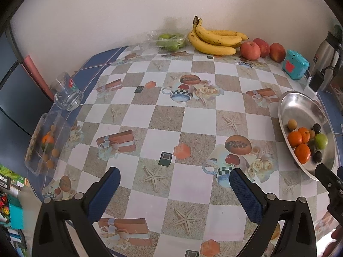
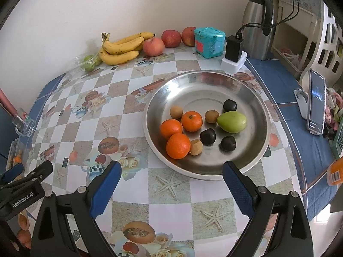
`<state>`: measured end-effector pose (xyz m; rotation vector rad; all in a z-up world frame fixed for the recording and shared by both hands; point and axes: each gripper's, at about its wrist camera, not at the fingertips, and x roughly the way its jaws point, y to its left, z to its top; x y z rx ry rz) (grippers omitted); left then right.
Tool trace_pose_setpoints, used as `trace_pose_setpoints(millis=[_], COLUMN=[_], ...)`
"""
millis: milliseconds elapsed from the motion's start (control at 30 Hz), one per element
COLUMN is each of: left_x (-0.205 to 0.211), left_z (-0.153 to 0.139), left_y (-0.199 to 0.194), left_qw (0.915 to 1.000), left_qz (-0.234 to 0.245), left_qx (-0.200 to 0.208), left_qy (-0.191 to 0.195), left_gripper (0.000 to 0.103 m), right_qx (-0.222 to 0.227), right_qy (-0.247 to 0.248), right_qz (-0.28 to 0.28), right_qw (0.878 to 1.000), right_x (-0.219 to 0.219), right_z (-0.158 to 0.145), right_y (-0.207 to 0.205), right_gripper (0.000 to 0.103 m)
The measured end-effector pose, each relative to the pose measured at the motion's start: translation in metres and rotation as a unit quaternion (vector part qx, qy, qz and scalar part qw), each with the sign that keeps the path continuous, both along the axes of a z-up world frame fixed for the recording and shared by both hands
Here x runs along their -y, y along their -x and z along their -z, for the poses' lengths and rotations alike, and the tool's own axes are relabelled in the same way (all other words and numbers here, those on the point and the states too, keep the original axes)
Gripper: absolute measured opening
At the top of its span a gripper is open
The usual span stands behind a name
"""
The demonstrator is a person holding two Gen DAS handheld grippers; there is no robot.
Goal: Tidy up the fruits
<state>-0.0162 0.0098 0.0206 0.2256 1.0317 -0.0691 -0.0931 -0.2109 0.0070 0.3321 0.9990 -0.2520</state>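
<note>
Steel bowl point(image 2: 205, 81) on counter point(image 2: 133, 115): three oranges point(image 2: 178, 145), green fruit point(image 2: 231, 121), three dark fruits, three small brown fruits. Bananas point(image 2: 122, 49) and apples point(image 2: 153, 46) by wall. Left hand-held gripper point(image 1: 174, 184) and right hand-held gripper point(image 2: 172, 177): both spread wide, empty.

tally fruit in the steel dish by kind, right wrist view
In the steel dish:
Oranges: 3
Small tan round fruits: 3
Dark round fruits: 3
Green fruit: 1
Total: 10
</note>
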Motion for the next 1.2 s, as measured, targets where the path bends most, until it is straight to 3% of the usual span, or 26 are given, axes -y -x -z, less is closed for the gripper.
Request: trace_pose_setpoints(millis=[1200], left_x=[0.005], left_z=[0.0046], left_y=[-0.0013], left_qw=[0.9999], left_qz=[0.01], left_qx=[-0.007], left_qy=[-0.007], left_gripper=[0.103], right_qx=[-0.009], right_qy=[0.007], right_qz=[0.004], right_qw=[1.0], right_x=[0.003], right_z=[0.0011], right_y=[0.0006], right_gripper=[0.095])
